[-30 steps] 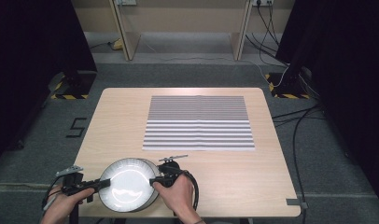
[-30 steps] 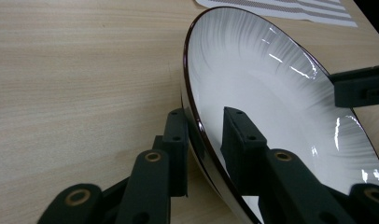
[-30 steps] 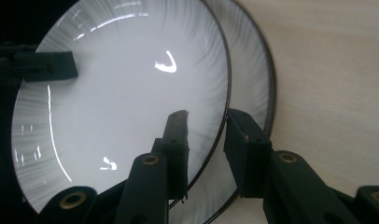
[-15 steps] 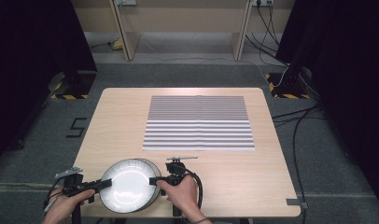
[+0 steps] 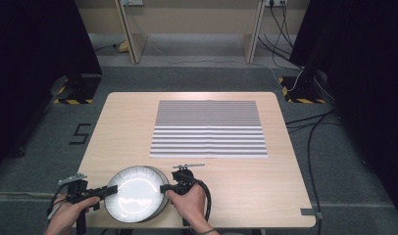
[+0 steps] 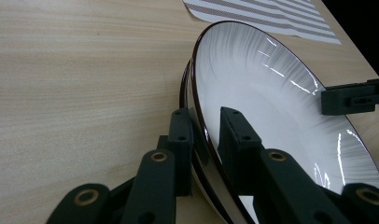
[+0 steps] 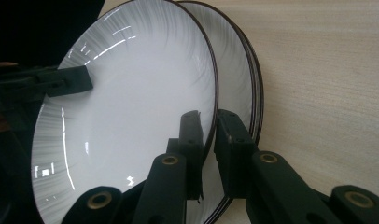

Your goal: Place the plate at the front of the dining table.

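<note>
**Plates pinched from both sides at the table's near edge**

Plates, white with dark rims, sit stacked [image 5: 136, 193] at the near edge of the wooden table [image 5: 118, 127], short of the striped mat [image 5: 209, 128]. The left gripper [image 5: 109, 189] clamps the top plate [image 6: 281, 116] at its left rim; the right gripper [image 5: 165, 188] has just been closing and now pinches the opposite rim, one jaw inside the dish, one outside. The top plate lies straight between the hands, each equally near, so any lift probably depends on both rising evenly, leaving the lower plates [image 7: 250, 88] behind.
</note>
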{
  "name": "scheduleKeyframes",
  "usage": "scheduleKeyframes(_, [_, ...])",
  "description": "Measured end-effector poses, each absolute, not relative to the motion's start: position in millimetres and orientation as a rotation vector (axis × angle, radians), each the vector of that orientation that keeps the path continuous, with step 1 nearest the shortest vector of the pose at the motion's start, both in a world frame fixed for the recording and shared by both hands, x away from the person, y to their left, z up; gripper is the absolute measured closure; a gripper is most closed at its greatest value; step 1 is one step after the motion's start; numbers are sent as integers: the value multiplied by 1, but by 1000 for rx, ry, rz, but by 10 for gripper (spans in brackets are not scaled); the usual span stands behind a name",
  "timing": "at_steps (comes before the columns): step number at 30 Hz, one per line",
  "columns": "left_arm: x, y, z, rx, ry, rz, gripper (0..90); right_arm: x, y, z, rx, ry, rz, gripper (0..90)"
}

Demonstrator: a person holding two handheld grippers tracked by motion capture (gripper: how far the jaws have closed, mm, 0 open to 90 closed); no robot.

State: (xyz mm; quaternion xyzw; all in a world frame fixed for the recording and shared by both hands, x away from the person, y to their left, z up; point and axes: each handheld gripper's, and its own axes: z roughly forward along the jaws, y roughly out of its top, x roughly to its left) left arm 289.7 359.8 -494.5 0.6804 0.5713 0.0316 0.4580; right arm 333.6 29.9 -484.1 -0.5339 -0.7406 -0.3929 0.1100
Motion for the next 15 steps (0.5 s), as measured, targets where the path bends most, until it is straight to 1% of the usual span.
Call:
scheduleKeyframes(3, [288, 359, -496, 1669, 1391, 101, 745, 332, 27, -486, -1571, -2118, -1186, 756])
scheduleKeyframes(5, [288, 359, -498, 1655, 1387, 110, 746, 332, 27, -486, -1566, -2115, -1191, 754])
scheduleKeyframes(7, [287, 359, -498, 1640, 1396, 110, 751, 333, 26, -487, -1567, -2105, -1189, 774])
scheduleKeyframes(9, [289, 359, -498, 1644, 1396, 104, 754, 335, 24, -488, -1575, -2088, -1177, 821])
scheduleKeyframes(15, [292, 361, -498, 1630, 1396, 96, 764, 339, 21, -490, -1547, -2060, -1191, 832])
